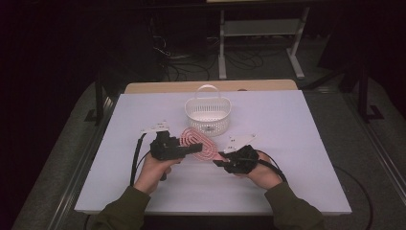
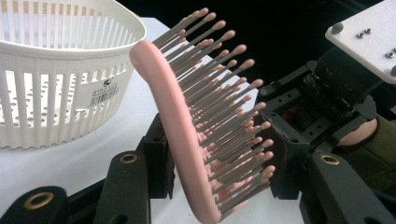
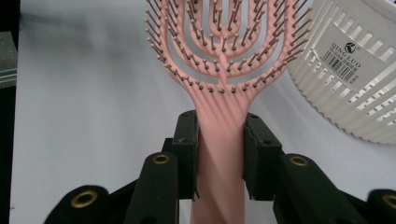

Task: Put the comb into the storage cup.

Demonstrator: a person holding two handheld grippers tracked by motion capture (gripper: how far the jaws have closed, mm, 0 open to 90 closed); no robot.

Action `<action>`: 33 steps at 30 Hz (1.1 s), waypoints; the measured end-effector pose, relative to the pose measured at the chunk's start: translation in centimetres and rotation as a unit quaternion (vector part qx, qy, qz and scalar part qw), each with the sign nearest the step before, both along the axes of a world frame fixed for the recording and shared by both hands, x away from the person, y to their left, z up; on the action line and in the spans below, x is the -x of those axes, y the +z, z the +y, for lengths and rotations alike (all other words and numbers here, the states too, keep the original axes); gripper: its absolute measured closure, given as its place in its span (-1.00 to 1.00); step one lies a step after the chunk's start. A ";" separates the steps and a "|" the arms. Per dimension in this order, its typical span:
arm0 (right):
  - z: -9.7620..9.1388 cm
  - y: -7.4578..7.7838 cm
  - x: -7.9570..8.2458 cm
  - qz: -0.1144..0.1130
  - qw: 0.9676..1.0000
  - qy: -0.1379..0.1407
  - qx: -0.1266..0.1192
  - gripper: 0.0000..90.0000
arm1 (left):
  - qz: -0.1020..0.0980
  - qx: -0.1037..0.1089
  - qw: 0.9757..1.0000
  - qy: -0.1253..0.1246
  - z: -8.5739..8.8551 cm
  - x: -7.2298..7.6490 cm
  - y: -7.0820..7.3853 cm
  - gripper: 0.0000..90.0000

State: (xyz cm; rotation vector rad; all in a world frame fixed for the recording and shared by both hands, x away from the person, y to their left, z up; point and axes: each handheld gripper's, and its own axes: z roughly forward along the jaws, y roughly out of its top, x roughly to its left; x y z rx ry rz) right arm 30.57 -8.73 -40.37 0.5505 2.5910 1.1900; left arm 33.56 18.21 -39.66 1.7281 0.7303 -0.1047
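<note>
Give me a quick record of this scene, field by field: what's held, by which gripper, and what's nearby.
held item: pink hairbrush, bristles grey with pink tips
right gripper: shut on the brush handle
left gripper: jaws on either side of the brush head, one at its back, one at the bristle tips
nearby: white slotted basket with a carry handle, just beyond the brush
surface: white table

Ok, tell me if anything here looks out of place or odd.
Nothing looks damaged or spilled. The pink brush is off the table, held at both ends: right gripper clamps its handle, left gripper grips its head across the bristles. The basket stands upright behind it.
</note>
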 end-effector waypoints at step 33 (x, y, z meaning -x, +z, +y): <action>0.9 -0.4 -0.1 0.001 1.000 -0.003 0.004 0.54 | 0.004 0.025 1.000 -0.015 0.0 0.1 0.3 0.42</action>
